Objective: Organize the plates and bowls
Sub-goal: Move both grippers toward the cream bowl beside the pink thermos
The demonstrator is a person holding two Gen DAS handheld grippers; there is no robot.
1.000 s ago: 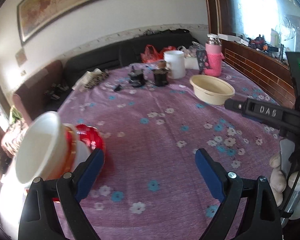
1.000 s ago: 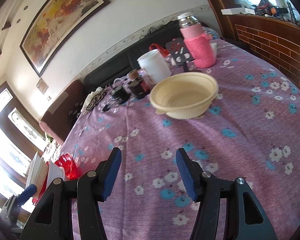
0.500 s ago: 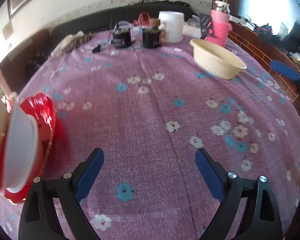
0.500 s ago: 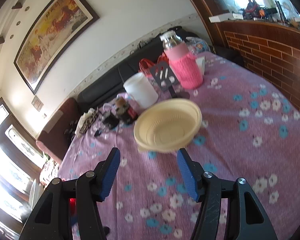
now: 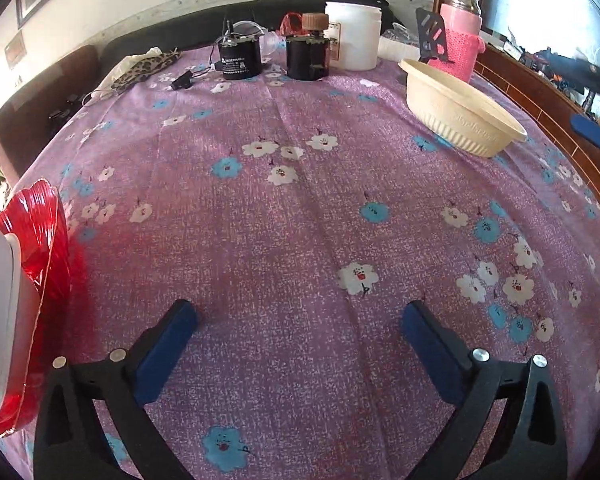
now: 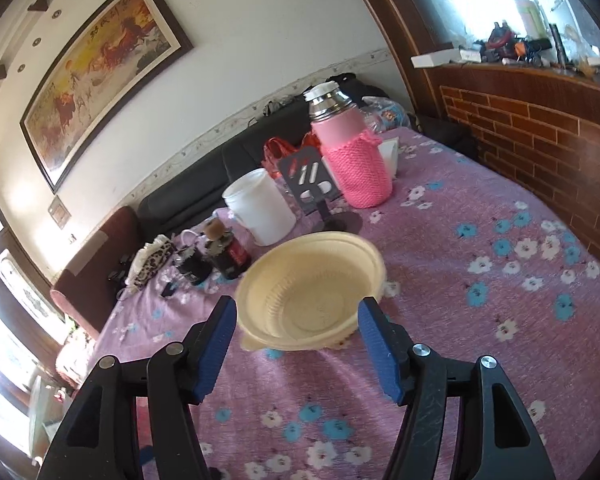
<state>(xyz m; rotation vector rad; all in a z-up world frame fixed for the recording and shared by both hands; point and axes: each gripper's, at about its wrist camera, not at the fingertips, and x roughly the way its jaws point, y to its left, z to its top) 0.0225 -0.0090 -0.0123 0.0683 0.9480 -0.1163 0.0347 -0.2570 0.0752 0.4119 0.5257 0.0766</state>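
Right tool (image 6: 296, 344) closing in on the cream bowl (image 6: 312, 292) at mid-worktop (image 6: 500, 344), jaws just widening, straddling the near rim, not touching. Left tool (image 5: 300, 344) gaping, empty, beside the red plate (image 5: 32, 280). Next, probably: pinching one rim wall.

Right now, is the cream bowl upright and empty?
Upright and empty: the cream bowl sits rim-up on the tablecloth, and its bare bottom shows in the right wrist view.
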